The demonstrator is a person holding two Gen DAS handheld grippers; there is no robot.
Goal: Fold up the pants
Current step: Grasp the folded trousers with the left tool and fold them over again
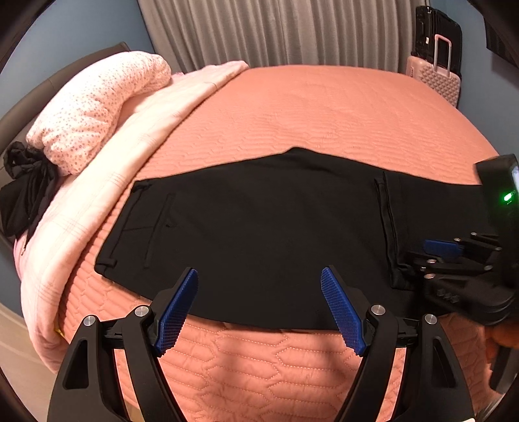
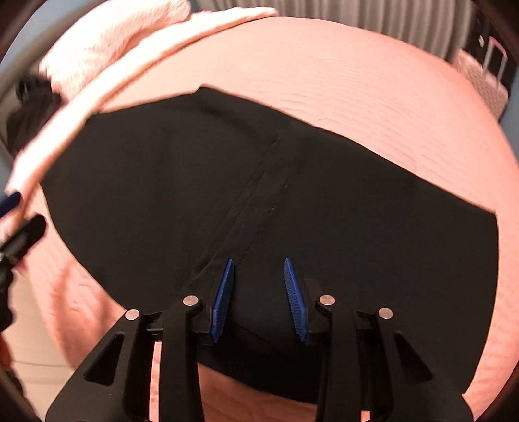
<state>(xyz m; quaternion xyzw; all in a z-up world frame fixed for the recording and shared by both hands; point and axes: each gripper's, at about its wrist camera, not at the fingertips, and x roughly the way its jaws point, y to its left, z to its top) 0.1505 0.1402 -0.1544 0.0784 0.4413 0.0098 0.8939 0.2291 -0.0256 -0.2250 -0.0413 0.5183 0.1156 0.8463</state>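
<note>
Black pants (image 1: 259, 227) lie flat across a salmon quilted bed (image 1: 324, 113), waistband to the left and a folded-over leg hem to the right. My left gripper (image 1: 259, 279) is open and empty, just above the near edge of the pants. My right gripper (image 2: 258, 263) hovers over the pants (image 2: 194, 194) beside the leg hem seam; its jaws stand partly apart with nothing between them. It also shows at the right in the left wrist view (image 1: 434, 256). The right wrist view is motion-blurred.
A pale pink blanket (image 1: 123, 136) and a dotted pink duvet (image 1: 97, 97) are piled at the left of the bed, with a black garment (image 1: 26, 188) beside them. A pink suitcase (image 1: 438, 78) stands at the far right by grey curtains (image 1: 275, 29).
</note>
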